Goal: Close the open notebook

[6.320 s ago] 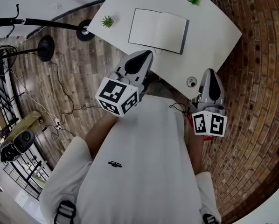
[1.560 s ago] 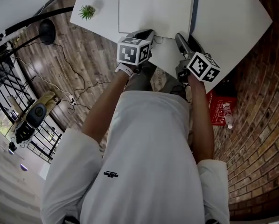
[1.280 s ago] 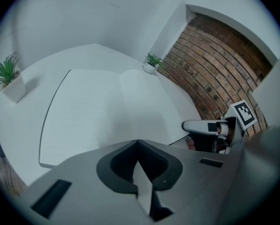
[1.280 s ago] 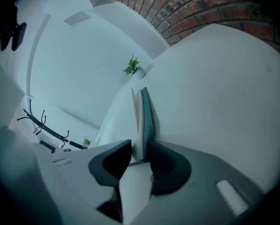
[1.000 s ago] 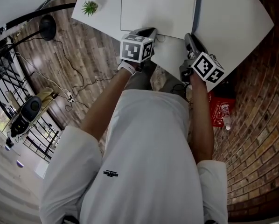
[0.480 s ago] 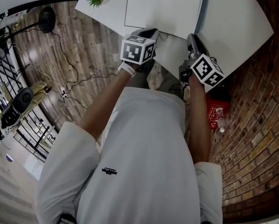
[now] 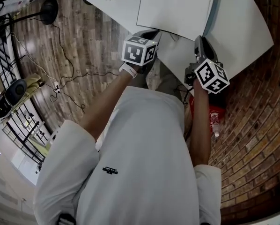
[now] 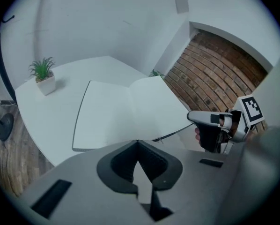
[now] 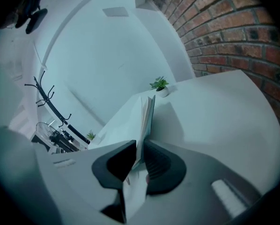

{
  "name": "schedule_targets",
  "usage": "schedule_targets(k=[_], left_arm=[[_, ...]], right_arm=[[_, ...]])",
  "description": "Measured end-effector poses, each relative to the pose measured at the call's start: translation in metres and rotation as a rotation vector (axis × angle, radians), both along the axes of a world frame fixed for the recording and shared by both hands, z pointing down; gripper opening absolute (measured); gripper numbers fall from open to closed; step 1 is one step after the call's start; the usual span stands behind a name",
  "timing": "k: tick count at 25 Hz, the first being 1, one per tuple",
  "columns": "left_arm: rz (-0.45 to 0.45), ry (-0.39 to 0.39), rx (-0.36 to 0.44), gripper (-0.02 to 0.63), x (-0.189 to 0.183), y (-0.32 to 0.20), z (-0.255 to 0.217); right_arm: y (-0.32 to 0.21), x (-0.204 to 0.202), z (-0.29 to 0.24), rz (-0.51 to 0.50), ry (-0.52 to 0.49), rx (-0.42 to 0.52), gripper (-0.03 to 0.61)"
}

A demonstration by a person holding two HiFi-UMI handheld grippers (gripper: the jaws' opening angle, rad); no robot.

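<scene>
Open notebook [image 7: 173, 8] on the white table [image 7: 245, 29], right half tilted up off the surface. Its near right corner is pinched in the right gripper [image 9: 139, 159] (jaws narrow, pressing on cover and pages). Just beside the near edge sits the left gripper [image 8: 137, 146] — jaws together, empty.

The notebook [image 7: 173, 8], blank white pages in a seemingly grey cover, lies open on the bench [image 7: 243, 29], its right half raised.
</scene>
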State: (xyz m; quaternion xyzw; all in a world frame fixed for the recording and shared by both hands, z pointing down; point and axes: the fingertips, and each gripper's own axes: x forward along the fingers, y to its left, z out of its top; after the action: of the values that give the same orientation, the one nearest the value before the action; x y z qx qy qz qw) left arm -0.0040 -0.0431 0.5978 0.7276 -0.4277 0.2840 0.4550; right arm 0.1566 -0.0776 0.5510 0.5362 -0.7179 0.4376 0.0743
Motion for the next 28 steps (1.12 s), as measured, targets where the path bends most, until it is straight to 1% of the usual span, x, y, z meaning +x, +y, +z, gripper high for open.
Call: schedule_targets(k=[3,7,16,21,28], left_arm=[[-0.029,0.025,0.026,0.005,-0.008,0.003,0.0],[-0.077,0.022,0.015,0.005,-0.021,0.009,-0.008],[-0.16,0.052,0.038,0.005,-0.045,0.018,-0.02],[-0.203,0.062,0.051,0.005,-0.057,0.022,-0.025],[-0.259,0.078,0.069,0.005,-0.074,0.026,-0.033]], right_arm=[[-0.001,-0.008,-0.011,-0.041,0.034,0.033,0.064],[-0.003,-0.017,-0.021,-0.083,0.08,0.066,0.064],[-0.003,-0.041,-0.038,-0.195,0.211,0.138,0.066],[-0.004,-0.059,-0.048,-0.273,0.304,0.188,0.066],[-0.003,-0.083,-0.054,-0.373,0.423,0.225,0.066]])
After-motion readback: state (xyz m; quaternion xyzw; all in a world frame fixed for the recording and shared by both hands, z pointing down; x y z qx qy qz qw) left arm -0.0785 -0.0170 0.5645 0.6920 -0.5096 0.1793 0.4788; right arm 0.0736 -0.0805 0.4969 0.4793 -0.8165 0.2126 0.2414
